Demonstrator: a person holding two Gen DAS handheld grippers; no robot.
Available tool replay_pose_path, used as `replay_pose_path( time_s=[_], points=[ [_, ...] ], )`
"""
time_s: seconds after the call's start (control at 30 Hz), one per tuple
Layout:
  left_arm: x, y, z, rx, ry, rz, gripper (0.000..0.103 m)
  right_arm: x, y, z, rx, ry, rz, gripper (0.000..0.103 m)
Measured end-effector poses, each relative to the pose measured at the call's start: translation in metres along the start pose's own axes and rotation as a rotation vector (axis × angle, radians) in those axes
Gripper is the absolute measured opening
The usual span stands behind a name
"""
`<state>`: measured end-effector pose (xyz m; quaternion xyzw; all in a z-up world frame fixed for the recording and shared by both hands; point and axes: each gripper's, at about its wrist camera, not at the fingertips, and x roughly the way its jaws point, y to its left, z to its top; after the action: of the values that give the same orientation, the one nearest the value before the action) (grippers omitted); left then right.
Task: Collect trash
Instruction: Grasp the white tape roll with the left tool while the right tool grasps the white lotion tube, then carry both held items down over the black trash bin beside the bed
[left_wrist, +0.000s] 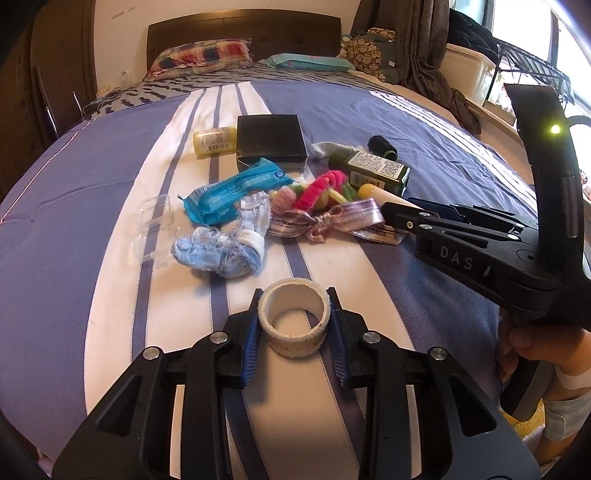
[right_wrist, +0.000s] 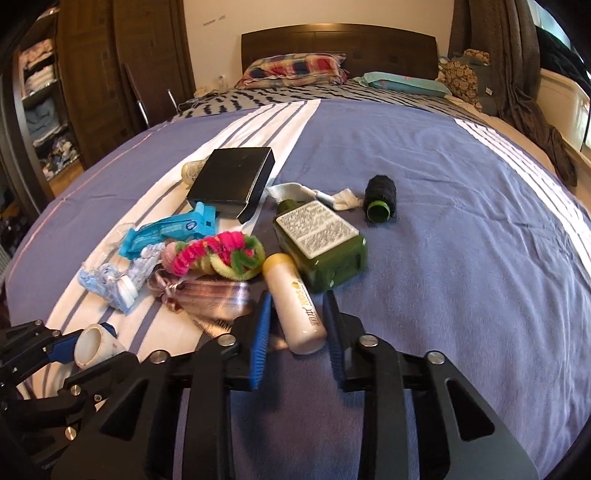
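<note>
My left gripper (left_wrist: 294, 295) is shut on a white tape roll (left_wrist: 293, 321), held just above the striped bedspread; the roll also shows in the right wrist view (right_wrist: 94, 345). My right gripper (right_wrist: 297, 299) is open around the base of a cream bottle with a yellow cap (right_wrist: 293, 301), which lies on the bed. A pile lies beyond: a blue wrapper (left_wrist: 232, 192), a frayed blue cloth (left_wrist: 225, 247), a clear plastic case (left_wrist: 155, 229), a ribbon bow (left_wrist: 325, 221) and pink and green hair ties (right_wrist: 218, 254).
A black box (left_wrist: 271, 140), a yellow bottle (left_wrist: 214, 140), a green bottle (right_wrist: 319, 243), a black thread spool (right_wrist: 380, 199) and a white scrap (right_wrist: 345, 199) lie on the bed (right_wrist: 461, 258). Pillows and headboard are at the far end; a wardrobe stands left.
</note>
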<state>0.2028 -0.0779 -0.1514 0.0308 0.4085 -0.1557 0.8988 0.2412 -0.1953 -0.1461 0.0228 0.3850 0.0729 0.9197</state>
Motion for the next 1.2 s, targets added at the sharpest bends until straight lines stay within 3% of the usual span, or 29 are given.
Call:
replay_pose_path(
  time_s=[0.37, 0.87, 1.03, 1.2],
  points=[
    [-0.039, -0.008, -0.036, 0.024, -0.027, -0.023, 0.03, -0.06, -0.001, -0.051, 0.029, -0.018, -0.031, 0.021],
    [-0.139, -0.027, -0.095, 0.054, -0.107, 0.039, 0.03, -0.176, 0.039, -0.116, -0.015, -0.114, 0.0, 0.021],
    [-0.152, -0.035, -0.116, 0.069, -0.107, 0.014, 0.03, -0.19, 0.039, -0.145, 0.0, -0.091, 0.037, 0.021],
    [-0.143, -0.045, -0.136, 0.061, -0.063, -0.018, 0.03, -0.184, 0.042, -0.176, -0.014, -0.007, 0.054, 0.021]
  ],
)
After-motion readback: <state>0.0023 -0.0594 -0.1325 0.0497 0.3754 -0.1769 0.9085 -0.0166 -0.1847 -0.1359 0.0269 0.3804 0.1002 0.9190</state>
